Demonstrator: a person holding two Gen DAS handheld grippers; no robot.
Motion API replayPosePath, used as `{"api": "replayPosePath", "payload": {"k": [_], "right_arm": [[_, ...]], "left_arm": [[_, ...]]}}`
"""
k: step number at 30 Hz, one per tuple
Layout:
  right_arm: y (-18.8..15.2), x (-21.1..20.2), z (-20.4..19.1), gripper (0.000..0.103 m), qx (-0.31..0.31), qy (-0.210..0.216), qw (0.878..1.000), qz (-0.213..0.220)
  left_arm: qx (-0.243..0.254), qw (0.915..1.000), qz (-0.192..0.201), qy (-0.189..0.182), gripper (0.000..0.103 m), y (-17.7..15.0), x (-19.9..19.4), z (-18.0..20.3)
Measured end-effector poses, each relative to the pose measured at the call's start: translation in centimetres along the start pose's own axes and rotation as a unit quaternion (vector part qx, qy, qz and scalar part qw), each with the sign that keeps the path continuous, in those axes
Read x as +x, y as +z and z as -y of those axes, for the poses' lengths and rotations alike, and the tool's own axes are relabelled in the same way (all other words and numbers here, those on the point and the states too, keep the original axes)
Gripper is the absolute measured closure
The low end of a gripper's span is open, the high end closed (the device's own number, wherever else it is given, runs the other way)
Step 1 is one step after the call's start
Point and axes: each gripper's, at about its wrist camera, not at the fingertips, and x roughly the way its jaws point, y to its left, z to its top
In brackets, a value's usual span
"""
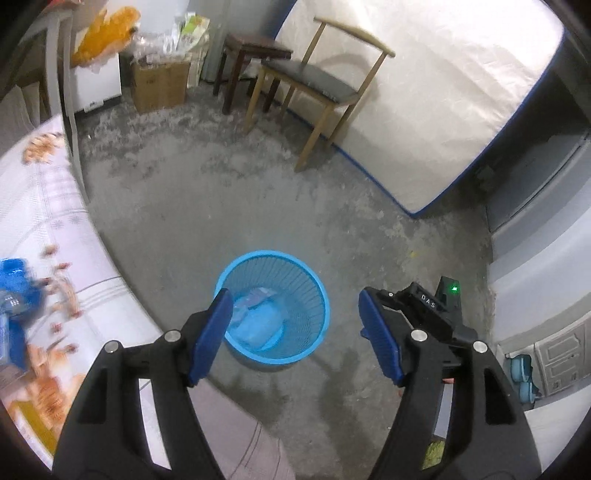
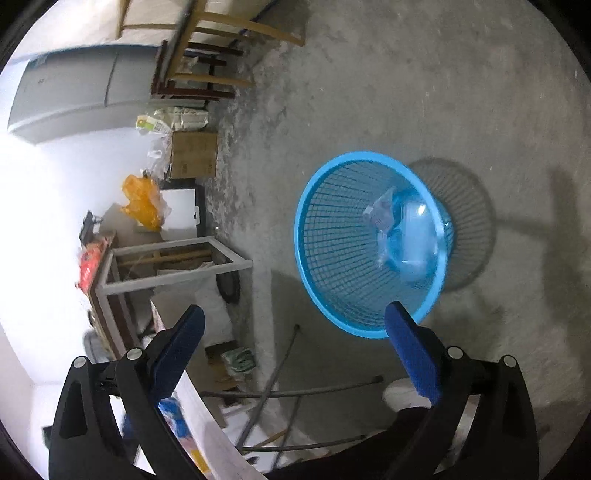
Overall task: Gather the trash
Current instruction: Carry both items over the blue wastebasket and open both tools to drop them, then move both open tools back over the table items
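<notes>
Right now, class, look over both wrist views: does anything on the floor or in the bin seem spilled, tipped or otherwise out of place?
Nothing stands out. The blue basket stands upright on the concrete floor, with clear plastic wrappers inside it. No trash shows spilled around it. The left hand-held gripper and right hand-held gripper are both open and empty.

Wooden chair (image 1: pixel 325 88) with dark seat stands on bare concrete floor (image 1: pixel 207 206), dark stool (image 1: pixel 251 62) just beside it. White mattress (image 1: pixel 436 99) leans behind chair. Cardboard box (image 1: pixel 160 86) near far wall, orange plastic bag (image 1: pixel 103 33) atop white cabinet (image 1: pixel 98 86). Floral cloth (image 1: pixel 55 229) covers near surface, left.
</notes>
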Motion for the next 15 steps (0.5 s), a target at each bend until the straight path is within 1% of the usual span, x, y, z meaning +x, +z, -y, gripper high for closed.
{"api": "replayPosePath", "payload": {"k": [2,5,8,10,12,15], "right_arm": [[-1.2,-1.5,-1.2,0.008,-0.034,-0.011,0.999,0.01],[-3.2,-3.6,-3.0,0.008,-0.085,-0.019,0.996,0.021],[-5.1,-5.1,-4.3,0.008,-0.123,-0.021,0.992,0.022],[-6.6,-5.6,-5.6,0.008,-0.147,-0.018,0.989,0.014],[-8.3,-5.9,-6.9,0.008,-0.169,-0.008,0.986,-0.001],[-10.9,-5.5,-9.5,0.008,-0.205,0.004,0.978,-0.028]], "left_arm": [[0.007,0.9999,0.007,0.004,0.036,-1.0,-2.3,-0.2],[0.019,0.9994,0.022,0.016,0.029,-2.9,-6.4,-0.3],[0.02,0.999,0.029,0.029,0.024,-5.2,-10.0,-1.0],[0.014,0.9985,0.035,0.04,0.024,-7.0,-12.4,-2.1],[-0.004,0.9975,0.043,0.056,0.024,-8.8,-14.8,-3.4],[-0.029,0.9939,0.072,0.079,0.024,-11.7,-18.4,-5.7]]}}
